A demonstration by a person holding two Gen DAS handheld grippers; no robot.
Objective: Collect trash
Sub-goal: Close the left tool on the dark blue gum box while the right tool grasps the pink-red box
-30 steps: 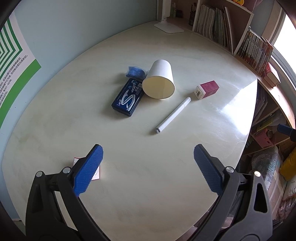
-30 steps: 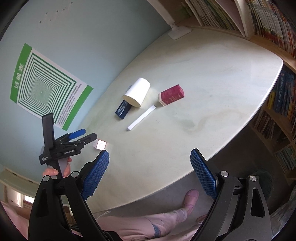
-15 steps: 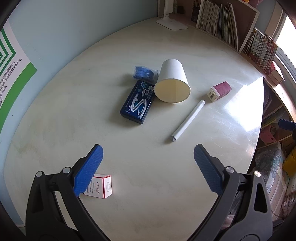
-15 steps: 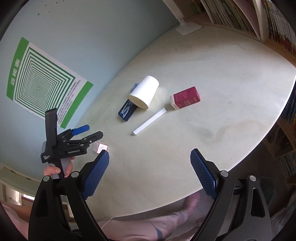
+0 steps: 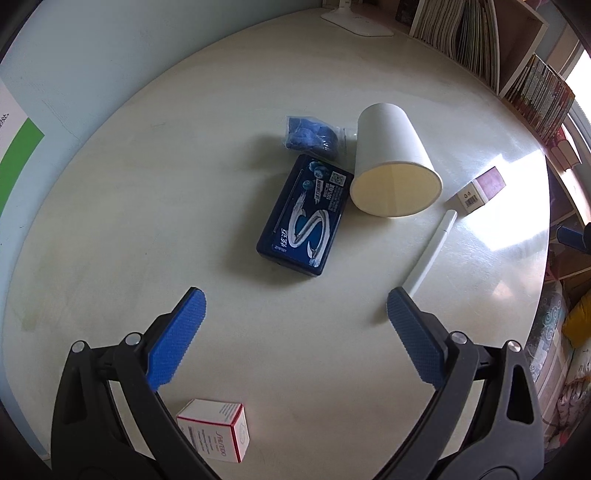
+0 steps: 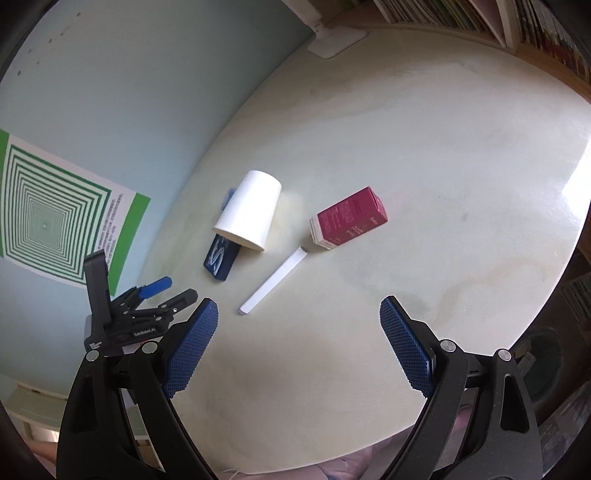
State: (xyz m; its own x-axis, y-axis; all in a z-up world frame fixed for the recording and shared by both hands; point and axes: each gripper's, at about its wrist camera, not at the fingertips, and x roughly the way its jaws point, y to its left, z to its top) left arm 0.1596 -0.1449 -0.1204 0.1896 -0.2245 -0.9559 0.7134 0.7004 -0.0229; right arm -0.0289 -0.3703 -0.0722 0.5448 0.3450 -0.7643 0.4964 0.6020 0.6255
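On the pale round table [image 5: 110,206] lie a tipped white paper cup [image 5: 393,162], a dark blue gum box [image 5: 304,218], a crumpled blue wrapper [image 5: 310,134], a white tube [image 5: 430,254], a maroon carton [image 5: 478,190] and a small white-and-red box [image 5: 216,428]. My left gripper [image 5: 295,336] is open and empty, just short of the gum box. My right gripper [image 6: 299,347] is open and empty above the table's near edge, with the cup [image 6: 249,212], tube [image 6: 273,282], carton [image 6: 349,219] and gum box [image 6: 221,260] ahead. The left gripper [image 6: 162,295] shows there too.
A white lamp base [image 5: 356,22] stands at the table's far edge. Bookshelves [image 5: 517,74] run along the right side. A green poster [image 6: 55,210] hangs on the blue wall. Bags and boxes [image 5: 565,332] sit below the table's right edge.
My left gripper has moved forward toward the gum box and cup; the small white-and-red box now lies under it. My right gripper has moved forward over the table edge.
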